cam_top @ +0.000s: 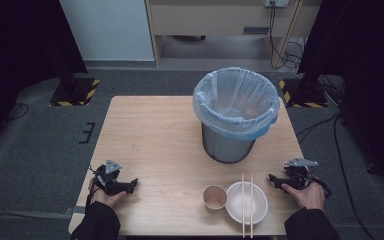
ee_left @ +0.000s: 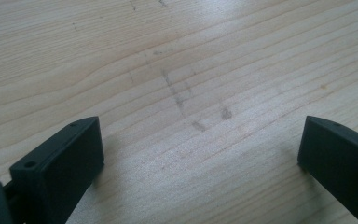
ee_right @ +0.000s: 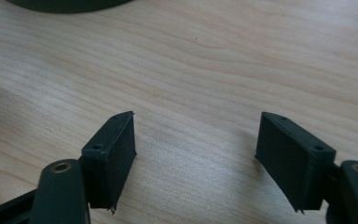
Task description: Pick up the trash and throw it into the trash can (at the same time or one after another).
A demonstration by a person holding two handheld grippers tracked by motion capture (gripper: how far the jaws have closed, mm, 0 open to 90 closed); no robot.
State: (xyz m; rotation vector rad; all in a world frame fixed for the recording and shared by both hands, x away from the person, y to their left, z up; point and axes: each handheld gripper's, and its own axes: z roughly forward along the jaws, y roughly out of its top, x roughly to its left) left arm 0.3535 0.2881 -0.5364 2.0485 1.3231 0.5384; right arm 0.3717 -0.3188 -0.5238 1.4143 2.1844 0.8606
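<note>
A grey bin (cam_top: 228,145) lined with a pale blue bag (cam_top: 236,102) stands at the back right of the wooden table (cam_top: 150,135). Near the front edge sit a brown paper cup (cam_top: 214,198) and a white bowl (cam_top: 246,202) with a pair of chopsticks (cam_top: 247,205) laid across it. My left gripper (cam_top: 130,185) rests low at the front left, held by a hand; in the left gripper view (ee_left: 200,149) its jaws stand wide apart over bare wood. My right gripper (cam_top: 275,181) lies at the front right beside the bowl, open (ee_right: 196,144) with nothing between its jaws.
Dark floor surrounds the table, with cables (cam_top: 330,125) trailing at the right. Stand bases with yellow-black tape (cam_top: 75,92) sit behind the table's left and right corners. The bin's dark base (ee_right: 70,4) shows at the top of the right gripper view.
</note>
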